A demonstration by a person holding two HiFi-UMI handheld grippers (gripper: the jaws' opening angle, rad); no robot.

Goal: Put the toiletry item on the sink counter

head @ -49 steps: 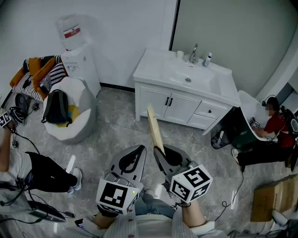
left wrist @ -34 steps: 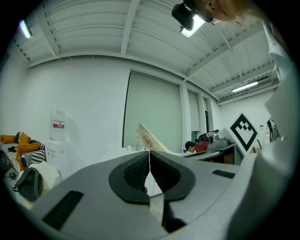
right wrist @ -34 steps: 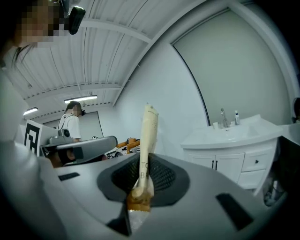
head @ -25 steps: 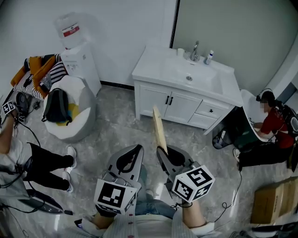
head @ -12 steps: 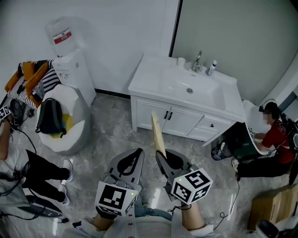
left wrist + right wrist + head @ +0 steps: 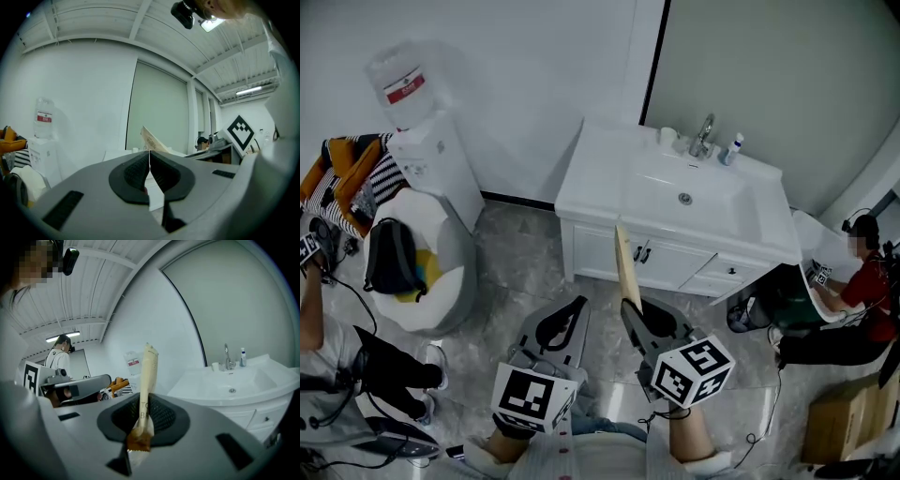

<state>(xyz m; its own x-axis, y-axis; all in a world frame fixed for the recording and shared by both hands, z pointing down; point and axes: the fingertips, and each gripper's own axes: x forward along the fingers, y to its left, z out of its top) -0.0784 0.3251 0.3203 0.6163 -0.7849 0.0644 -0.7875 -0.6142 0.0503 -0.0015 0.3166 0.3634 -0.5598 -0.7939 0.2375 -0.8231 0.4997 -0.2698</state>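
Cream and flat, the long toiletry packet with a brown crimped end (image 6: 146,376) stands nearly upright in my right gripper (image 6: 143,414), whose jaws are clamped on that lower end. Compared with the earlier head views, the white sink surface (image 6: 591,183) has come closer and sits larger in the upper middle of the frame. The packet's tip now overlaps the cabinet front, where before it lay over bare floor. Both grippers keep their places in the lower middle. I judge the carry to be nearing its end, with the placing not yet begun: the packet is in the air, short of the surface. The head view shows the packet only as a thin edge-on slat. The right gripper view shows the grip itself, plus the basin, chrome tap (image 6: 227,357) and small white bottle (image 6: 243,357) at the right. Only the left gripper view settles that my left gripper (image 6: 149,165) has its jaws together on nothing; the packet's printed top peeks over them.
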